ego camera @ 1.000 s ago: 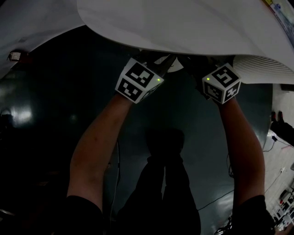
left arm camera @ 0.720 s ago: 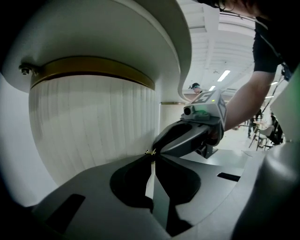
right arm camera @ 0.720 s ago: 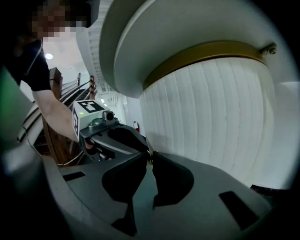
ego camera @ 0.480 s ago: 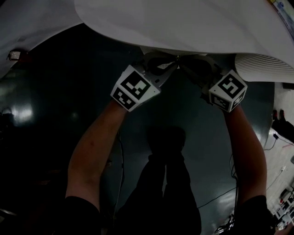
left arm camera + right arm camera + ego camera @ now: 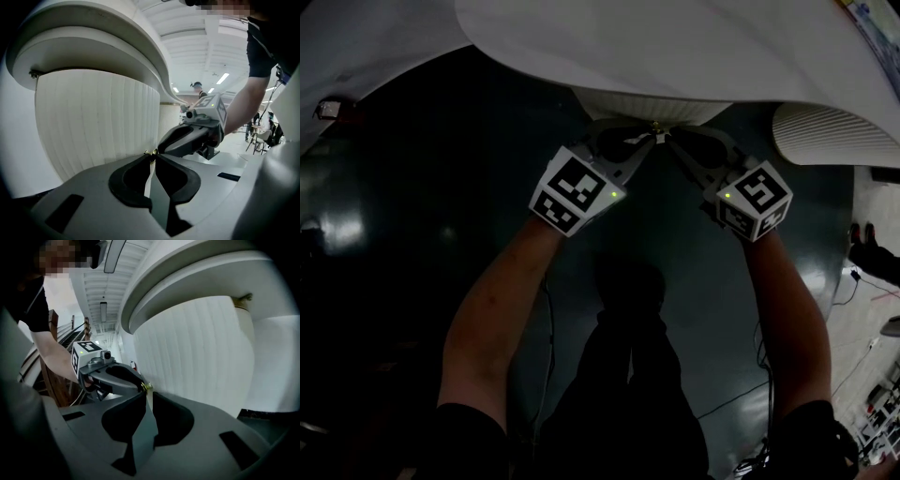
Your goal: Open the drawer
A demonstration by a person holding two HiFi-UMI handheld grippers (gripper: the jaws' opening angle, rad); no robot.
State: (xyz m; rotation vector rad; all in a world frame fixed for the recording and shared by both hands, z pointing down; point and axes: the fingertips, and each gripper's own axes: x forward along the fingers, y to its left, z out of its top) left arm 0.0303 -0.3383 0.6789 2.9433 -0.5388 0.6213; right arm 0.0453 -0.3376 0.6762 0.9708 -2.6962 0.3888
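Two tools at work, far middle of the head view: left tool (image 5: 645, 136) and right tool (image 5: 669, 137), coming in from either side, tips almost touching each other. Both closed down to a sliver, each nipping the same small brass knob (image 5: 151, 153) with the very ends only. Nothing else held.

Drawer (image 5: 645, 105): white, ribbed, curved front, tucked beneath the near edge of the white surface (image 5: 675, 47). Standing out a little toward the near side, so judged barely started, most of the travel left. Depth behind the front not visible.

Risks from here, as judged:
- Losing the knob. Small, round, smooth metal, with minimal contact from either tool. Likely to pop free under a sharp tug, or under a pull angled down instead of straight toward the near side.
- Crowding. Two pairs of tips on one tiny spot; any drift left or right apt to lever the other tool off.
- Uneven pull. More force from one side liable to skew the curved front and bind it under the surface.
- Sudden release. With grip lost mid-pull, both arms thrown back toward the body.
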